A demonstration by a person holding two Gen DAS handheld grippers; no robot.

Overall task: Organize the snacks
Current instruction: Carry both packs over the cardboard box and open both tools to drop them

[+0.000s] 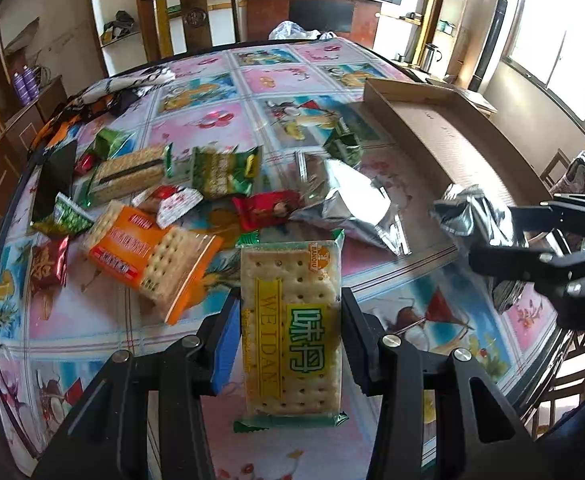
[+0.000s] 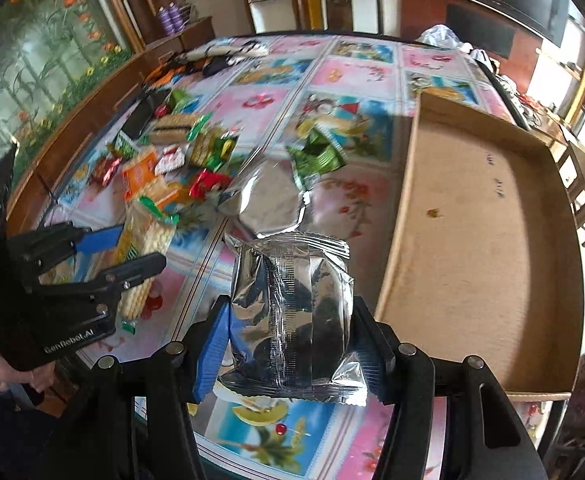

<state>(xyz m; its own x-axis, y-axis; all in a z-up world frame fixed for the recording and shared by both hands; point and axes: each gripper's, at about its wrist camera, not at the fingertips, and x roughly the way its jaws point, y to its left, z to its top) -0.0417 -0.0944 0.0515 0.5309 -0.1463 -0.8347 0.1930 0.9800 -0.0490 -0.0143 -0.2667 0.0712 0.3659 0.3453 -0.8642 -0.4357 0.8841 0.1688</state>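
Gripping a yellow-labelled cracker packet between its fingers, the left gripper is hanging low in the centre of the left wrist view, above the patterned table. Low in the centre of the right wrist view, the right gripper is clamping a silver foil packet by its sides. Just right of it, the shallow cardboard tray is lying on the table with only bare board showing. More snacks are lying scattered at centre left: an orange cracker packet, a second foil packet and a green wrapper.
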